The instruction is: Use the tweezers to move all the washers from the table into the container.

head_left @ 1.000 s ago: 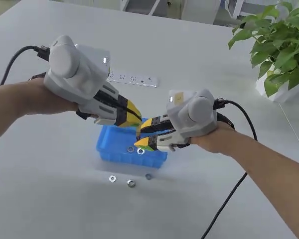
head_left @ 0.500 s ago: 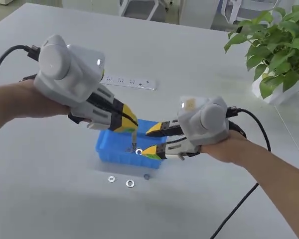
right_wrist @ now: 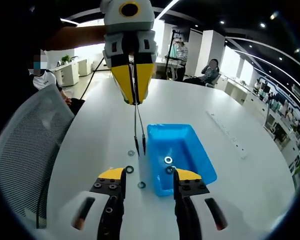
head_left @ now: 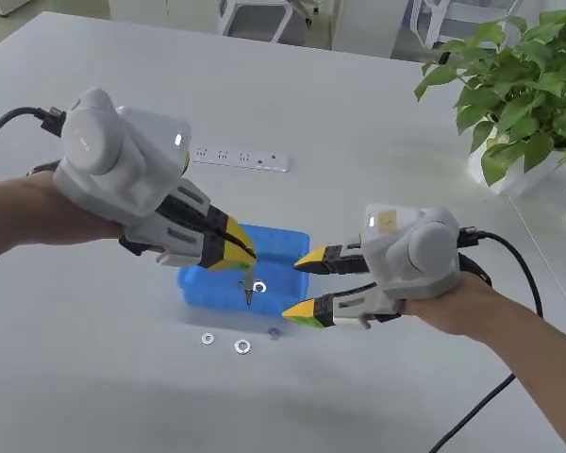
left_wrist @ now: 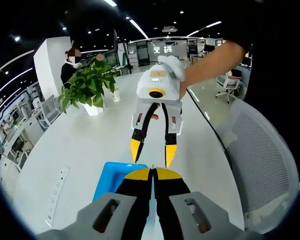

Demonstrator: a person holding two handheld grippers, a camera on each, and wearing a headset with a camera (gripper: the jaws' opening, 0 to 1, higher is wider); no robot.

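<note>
Clamps the tweezers (head_left: 247,289) in the left gripper (head_left: 234,251), tips down by the container (head_left: 196,283); holds the right gripper (head_left: 302,283) parted alongside.

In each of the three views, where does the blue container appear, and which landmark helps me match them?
Head view: blue container at centre, nearer than the power strip.
Left gripper view: bottom, left of centre.
Right gripper view: centre, right of the tweezers.
Shared landmark: the power strip on the table.
</note>
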